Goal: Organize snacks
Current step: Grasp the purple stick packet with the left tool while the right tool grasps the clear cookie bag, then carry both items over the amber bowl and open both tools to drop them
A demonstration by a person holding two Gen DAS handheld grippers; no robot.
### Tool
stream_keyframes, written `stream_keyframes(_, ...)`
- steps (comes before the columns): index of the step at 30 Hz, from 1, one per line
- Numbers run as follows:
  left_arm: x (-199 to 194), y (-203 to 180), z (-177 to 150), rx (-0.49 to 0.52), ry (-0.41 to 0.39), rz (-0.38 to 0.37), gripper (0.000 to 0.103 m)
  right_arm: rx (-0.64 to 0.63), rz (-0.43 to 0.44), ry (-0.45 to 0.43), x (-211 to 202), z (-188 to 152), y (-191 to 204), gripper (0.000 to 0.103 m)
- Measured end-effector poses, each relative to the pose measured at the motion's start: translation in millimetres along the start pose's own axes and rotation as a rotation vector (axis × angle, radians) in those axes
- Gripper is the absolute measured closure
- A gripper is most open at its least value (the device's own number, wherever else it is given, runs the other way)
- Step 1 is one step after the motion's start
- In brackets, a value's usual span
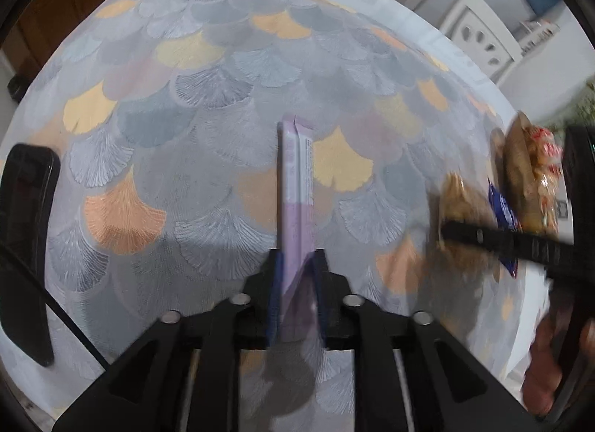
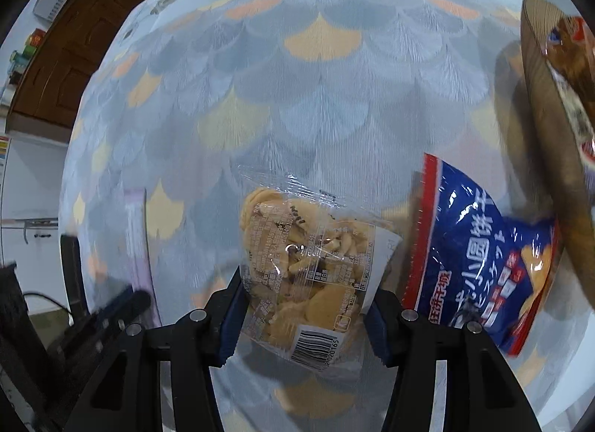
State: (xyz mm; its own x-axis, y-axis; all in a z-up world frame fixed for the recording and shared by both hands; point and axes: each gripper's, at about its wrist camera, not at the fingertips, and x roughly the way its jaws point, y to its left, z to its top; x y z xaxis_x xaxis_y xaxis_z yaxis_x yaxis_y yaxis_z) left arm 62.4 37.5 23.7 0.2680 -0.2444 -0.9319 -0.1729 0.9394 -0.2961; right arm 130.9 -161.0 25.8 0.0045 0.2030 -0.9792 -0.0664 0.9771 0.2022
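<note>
My left gripper [image 1: 297, 268] points down at the table, shut on a thin lilac snack packet [image 1: 295, 186] that stands on edge between its pads. My right gripper [image 2: 303, 305] is shut on a clear bag of pale biscuits [image 2: 305, 257], gripping the bag's sides just above the tablecloth. Right of that bag lies a blue snack bag [image 2: 483, 246] with a red edge. A wooden basket [image 2: 550, 127] at the far right holds more packets. The left wrist view shows the biscuit bag [image 1: 461, 209] and a black finger [image 1: 483, 235] of the right gripper.
The round table wears a cloth [image 1: 186, 97] printed with grey, yellow and orange fans. A flat black object [image 1: 26, 242] lies at its left edge, with a cable beside it. White chairs [image 1: 479, 34] stand behind the table. A brown door [image 2: 74, 56] is at the left.
</note>
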Motion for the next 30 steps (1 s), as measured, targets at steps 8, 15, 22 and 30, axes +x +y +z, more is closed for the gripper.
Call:
stream_keyframes(8, 9.5, -17.6, 14.4, 0.034, -0.013, 0.089, 0.087, -0.007, 0.003, -0.001, -6.7, -29.3, -9.2, 0.049)
stream_keyframes(15, -0.4, -19.8, 4.5, 0.057, -0.031, 0.054, 0.088, -0.012, 0.034, -0.013, -29.6, -37.1, -20.6, 0.049)
stream_keyframes(22, -29.1, -43.4, 4.2, 0.113, -0.083, -0.016, 0.088, -0.020, 0.074, -0.054, -59.5, -39.7, -24.3, 0.049)
stream_keyframes(30, -62.9, -90.1, 20.6, 0.202, -0.156, -0.067, 0.088, 0.013, 0.139, -0.129, -104.4, -46.2, -37.6, 0.049)
